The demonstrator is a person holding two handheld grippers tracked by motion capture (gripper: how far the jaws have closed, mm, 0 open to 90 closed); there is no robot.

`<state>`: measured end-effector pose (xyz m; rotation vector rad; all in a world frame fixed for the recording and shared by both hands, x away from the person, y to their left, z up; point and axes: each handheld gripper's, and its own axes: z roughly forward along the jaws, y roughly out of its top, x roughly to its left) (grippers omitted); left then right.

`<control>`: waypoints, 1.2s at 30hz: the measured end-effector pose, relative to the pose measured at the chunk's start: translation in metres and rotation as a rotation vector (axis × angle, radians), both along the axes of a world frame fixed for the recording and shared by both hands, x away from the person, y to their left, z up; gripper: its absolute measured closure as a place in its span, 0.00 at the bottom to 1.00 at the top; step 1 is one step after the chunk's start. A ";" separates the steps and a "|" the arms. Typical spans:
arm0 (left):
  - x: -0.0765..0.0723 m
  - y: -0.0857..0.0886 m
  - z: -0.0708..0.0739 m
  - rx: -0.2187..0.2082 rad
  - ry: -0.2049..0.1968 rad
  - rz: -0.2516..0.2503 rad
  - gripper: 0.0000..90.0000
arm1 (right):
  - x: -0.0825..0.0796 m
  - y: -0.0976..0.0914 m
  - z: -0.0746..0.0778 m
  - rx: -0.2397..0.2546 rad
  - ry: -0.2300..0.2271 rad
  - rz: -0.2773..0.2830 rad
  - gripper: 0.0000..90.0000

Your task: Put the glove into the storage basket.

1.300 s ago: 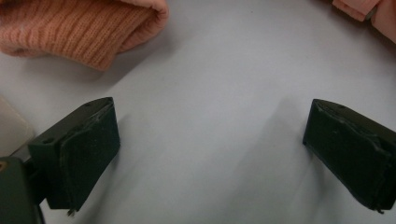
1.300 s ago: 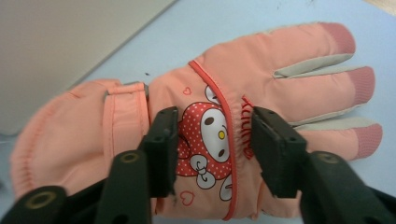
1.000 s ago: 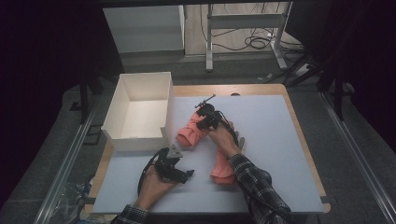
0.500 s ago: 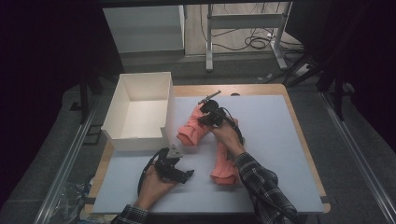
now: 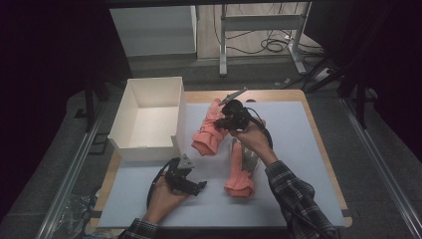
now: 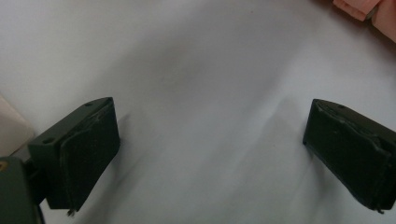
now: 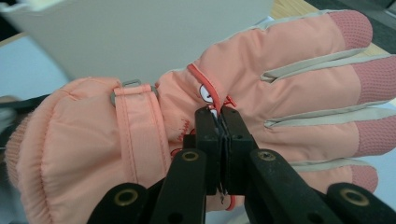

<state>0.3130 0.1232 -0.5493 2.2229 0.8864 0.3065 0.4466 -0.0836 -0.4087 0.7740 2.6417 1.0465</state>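
My right claw (image 7: 219, 122) pinches the pink glove (image 7: 154, 135) beside the white box (image 5: 149, 117). My left claw (image 6: 210, 149) is spread wide over the white mat (image 6: 201, 70), holding nothing.

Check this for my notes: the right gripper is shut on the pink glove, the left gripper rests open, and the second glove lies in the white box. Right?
Not quite. The second glove lies on the table, outside the white box, as the high view shows. The right gripper is shut on the pink glove; the left gripper rests open.
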 end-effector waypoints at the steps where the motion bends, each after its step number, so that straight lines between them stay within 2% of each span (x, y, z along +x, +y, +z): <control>1: 0.000 0.000 0.000 0.001 0.000 -0.001 0.04 | -0.003 -0.002 0.003 -0.001 -0.001 0.005 0.97; 5: 0.000 0.000 0.000 0.000 0.000 0.000 0.04 | -0.012 -0.010 0.012 0.008 -0.002 0.031 0.97; 8: 0.000 0.000 0.000 0.001 0.001 0.000 0.04 | -0.027 -0.024 0.022 0.015 0.001 0.066 0.97; 10: 0.000 0.000 0.000 0.001 0.001 0.000 0.04 | -0.031 -0.028 0.024 0.012 -0.002 0.076 0.97; 12: 0.000 0.000 0.000 0.000 0.002 0.001 0.04 | -0.044 -0.041 0.028 0.013 0.003 0.094 0.97; 17: 0.000 0.000 0.000 0.000 0.002 0.001 0.04 | -0.058 -0.059 0.027 -0.006 0.004 0.115 0.97; 20: 0.000 0.000 0.000 0.002 0.000 -0.001 0.04 | -0.069 -0.078 0.022 -0.030 0.011 0.136 0.97; 23: 0.000 0.000 0.000 0.002 0.000 -0.001 0.04 | -0.073 -0.085 0.020 -0.037 0.016 0.148 0.97; 25: 0.000 0.000 0.000 -0.001 0.000 0.000 0.04 | -0.077 -0.093 0.013 -0.058 0.028 0.168 0.97; 29: 0.000 0.000 0.000 -0.001 0.000 0.000 0.04 | -0.078 -0.096 0.003 -0.078 0.045 0.180 0.97; 34: 0.000 0.000 0.000 -0.002 0.000 0.001 0.04 | -0.077 -0.092 -0.019 -0.102 0.065 0.202 0.97; 36: 0.000 0.000 0.000 -0.002 0.000 0.001 0.04 | -0.077 -0.090 -0.024 -0.121 0.052 0.214 0.96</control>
